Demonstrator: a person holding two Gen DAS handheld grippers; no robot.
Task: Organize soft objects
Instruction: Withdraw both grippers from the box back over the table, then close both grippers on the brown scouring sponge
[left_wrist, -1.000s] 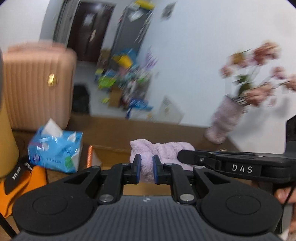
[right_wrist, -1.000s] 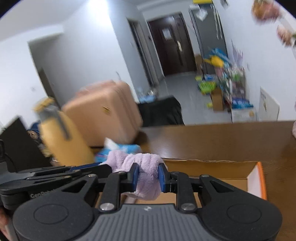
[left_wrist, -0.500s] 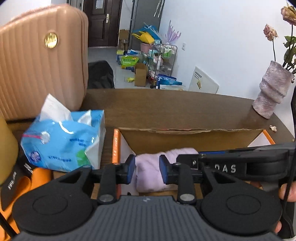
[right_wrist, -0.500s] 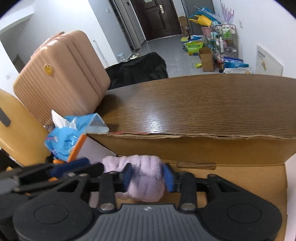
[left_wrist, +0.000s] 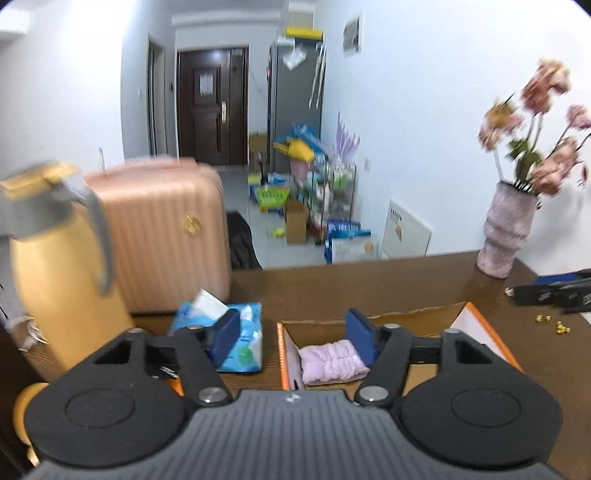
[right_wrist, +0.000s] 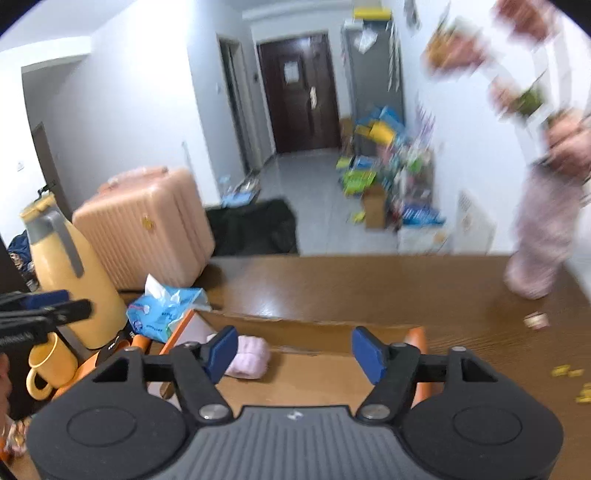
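Dropped since a second ago: towel (left_wrist: 332, 362) out of both grips, now lying folded in the left end of the box (left_wrist: 480, 321), against its orange side wall. Left gripper (left_wrist: 291, 338) opening wide, nothing between the blue pads, towel seen below and beyond them. Right gripper (right_wrist: 293, 352) likewise opening, empty, towel (right_wrist: 248, 357) just past its left pad. Both pulled back and up from the box. Judged nearly done for this item; release looks clean. Possible trouble: soft roll springing loose and unfolding once unpinched, or a pad snagging a terry loop and dragging the towel back out if the retreat runs low over the box edge. Also a risk of clipping the raised cardboard flap with a fingertip and shifting the whole box on the table (right_wrist: 369, 284). Around: tissue pack (left_wrist: 236, 339) just left of the box, yellow jug (left_wrist: 55, 295) and mug (right_wrist: 48, 365) further left, suitcase (left_wrist: 162, 236) behind, vase (left_wrist: 506, 229) of flowers at the far right, small yellow bits scattered on the wood. Nothing blocking the box mouth; tissue pack the closest obstacle for the left gripper.
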